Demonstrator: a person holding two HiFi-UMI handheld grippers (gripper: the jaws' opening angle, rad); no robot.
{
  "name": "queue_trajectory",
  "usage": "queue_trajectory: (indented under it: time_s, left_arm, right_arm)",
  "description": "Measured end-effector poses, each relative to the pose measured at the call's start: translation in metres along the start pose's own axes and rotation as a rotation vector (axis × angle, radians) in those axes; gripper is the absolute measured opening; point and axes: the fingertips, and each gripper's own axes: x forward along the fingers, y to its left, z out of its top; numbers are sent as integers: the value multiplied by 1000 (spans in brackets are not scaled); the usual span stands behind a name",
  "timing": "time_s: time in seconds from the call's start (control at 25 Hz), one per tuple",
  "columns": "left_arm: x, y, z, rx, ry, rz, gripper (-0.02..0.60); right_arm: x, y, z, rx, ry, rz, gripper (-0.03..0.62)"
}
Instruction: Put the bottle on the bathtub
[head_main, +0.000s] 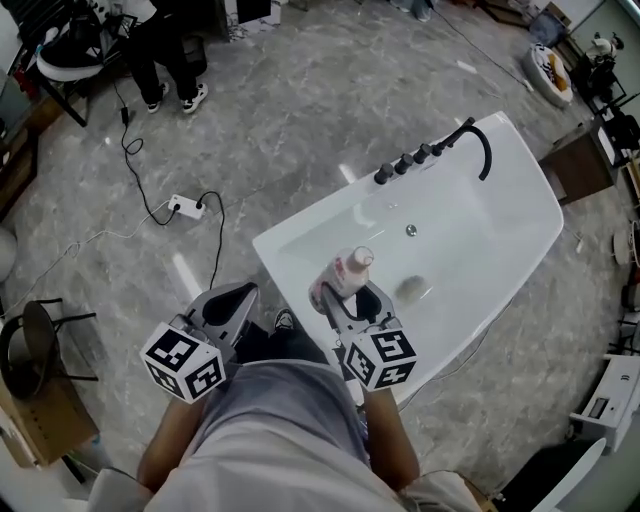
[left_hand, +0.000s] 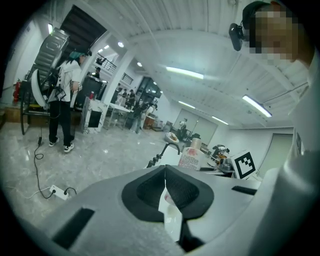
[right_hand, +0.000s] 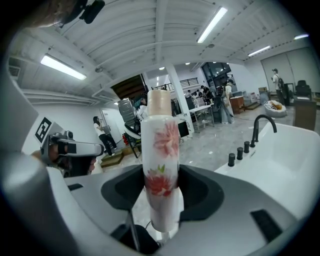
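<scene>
Gripping the bottle (right_hand: 161, 150) by its flowered middle, my right gripper (head_main: 345, 300) holds it cap-up, long axis crosswise to the jaws, just above the bathtub's (head_main: 290, 235) near rim. My left gripper (left_hand: 165, 175), clenched on nothing, hangs outside that rim.

Head view: bottle (head_main: 354, 266) base behind right hand-held gripper (head_main: 348, 293).

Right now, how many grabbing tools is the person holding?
2. The left tool is shut and empty, beside the white bathtub. The right tool grips the flowered bottle over the bathtub's near end.
</scene>
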Motion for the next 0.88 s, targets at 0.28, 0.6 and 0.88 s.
queue_trajectory:
  time_s: [0.28,0.6,0.88]
  left_arm:
    - [8,1,-19,-32,54,-15,9]
    - [16,23,-23,-85,82,-11,9]
    - [27,41,-21,-105,91,1,9]
  right_arm:
    - [15,-8,-10,12,45,15,210]
    - [37,-14,-19,25,89,5,210]
    - [63,-20,-18,23,105,7,210]
